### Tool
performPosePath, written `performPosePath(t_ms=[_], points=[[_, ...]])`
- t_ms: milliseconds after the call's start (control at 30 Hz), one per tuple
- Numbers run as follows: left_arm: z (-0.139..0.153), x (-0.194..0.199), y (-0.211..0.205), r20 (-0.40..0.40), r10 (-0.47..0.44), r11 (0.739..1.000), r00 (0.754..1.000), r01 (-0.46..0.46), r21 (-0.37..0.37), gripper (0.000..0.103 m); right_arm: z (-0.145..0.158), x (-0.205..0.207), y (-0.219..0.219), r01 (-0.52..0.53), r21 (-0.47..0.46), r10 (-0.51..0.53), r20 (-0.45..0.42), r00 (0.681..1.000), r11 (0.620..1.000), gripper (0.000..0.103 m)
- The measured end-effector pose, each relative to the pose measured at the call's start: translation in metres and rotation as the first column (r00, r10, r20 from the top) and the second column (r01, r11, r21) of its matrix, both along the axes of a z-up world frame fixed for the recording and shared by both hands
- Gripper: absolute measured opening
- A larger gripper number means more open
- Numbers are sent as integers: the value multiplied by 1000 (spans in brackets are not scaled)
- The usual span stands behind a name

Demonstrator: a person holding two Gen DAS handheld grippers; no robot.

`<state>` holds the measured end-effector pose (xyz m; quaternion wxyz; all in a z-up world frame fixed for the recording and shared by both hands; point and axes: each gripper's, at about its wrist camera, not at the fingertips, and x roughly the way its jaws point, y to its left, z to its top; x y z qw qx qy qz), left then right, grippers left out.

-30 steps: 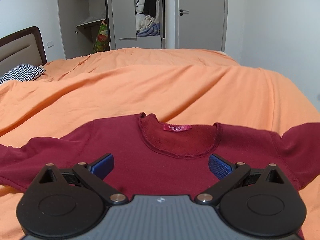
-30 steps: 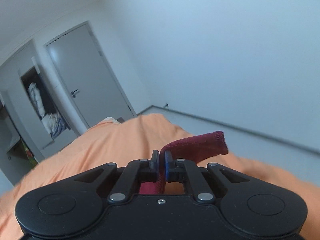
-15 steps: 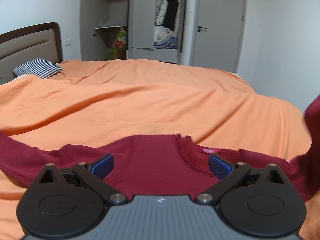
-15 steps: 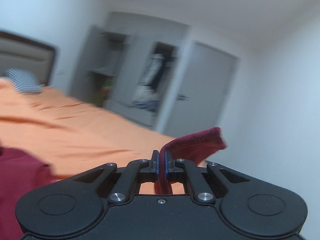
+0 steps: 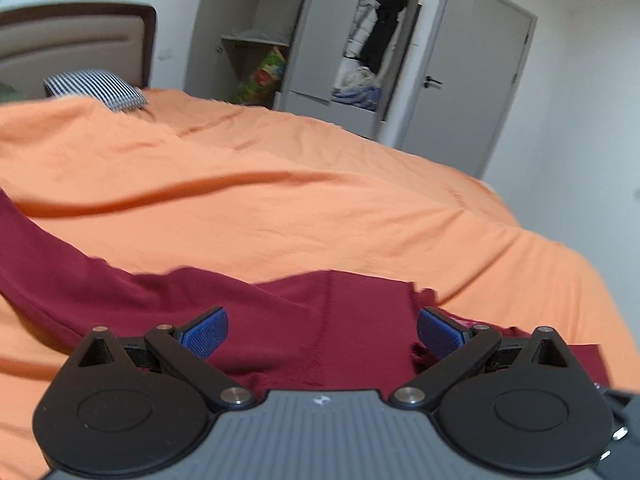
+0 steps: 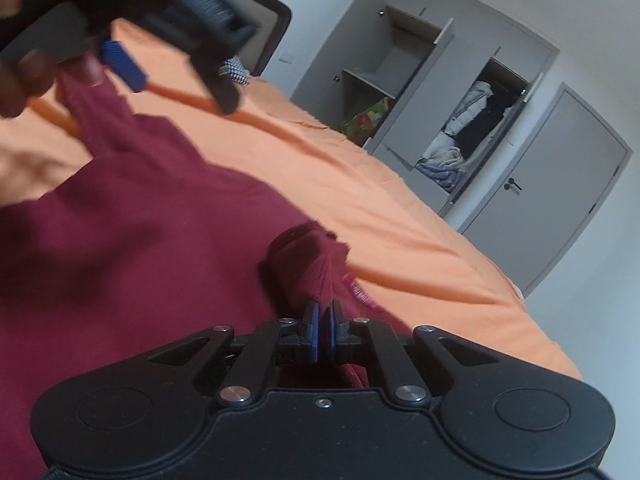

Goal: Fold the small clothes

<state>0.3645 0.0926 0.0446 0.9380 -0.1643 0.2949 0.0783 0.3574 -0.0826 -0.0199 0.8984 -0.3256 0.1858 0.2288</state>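
My left tongs stand wide apart with nothing between the blue pads, hanging low over the dark red shirt. The shirt lies spread on the orange bedcover directly under and ahead of these tongs. One long part of it trails off to their left, and a vertical seam runs straight out between the two pads. Just past the right pad I see the ragged collar edge and a sliver of pink label.

My right tongs are pressed together on a bunched fold of the shirt, which rises as a rumpled ridge right in front of the tips. The pink label sits just right of that ridge. Most of the garment spreads out to the left of these tongs. Up at their far left the left tongs come into view, one blue pad showing above the cloth, with fingers of the hand that carries them, all blurred.

Far ahead of both tongs stand an open grey wardrobe with clothes inside, a closed grey door, a headboard and a striped pillow.
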Motion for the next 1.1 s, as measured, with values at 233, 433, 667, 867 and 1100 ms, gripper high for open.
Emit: performPosePath(t_ms=[233, 433, 667, 867, 1100], points=[[-29, 24, 1, -64, -168, 950, 984, 144, -277, 103, -12, -33, -6, -48, -7, 48, -19, 999, 999, 5], [-63, 45, -6, -198, -199, 894, 960, 96, -437, 102, -23, -46, -9, -76, -13, 75, -41, 996, 997, 8], [-67, 53, -12, -207, -162, 855, 965, 32, -518, 101, -17, -59, -18, -73, -3, 73, -27, 997, 997, 47], [-62, 63, -28, -243, -152, 907, 958, 38, -419, 49, 2, -66, -63, 72, 83, -70, -20, 997, 994, 86], [-38, 54, -45, -139, -209, 940, 968, 159, -302, 2, 6, -58, -118, 284, 178, -275, -74, 959, 942, 91]])
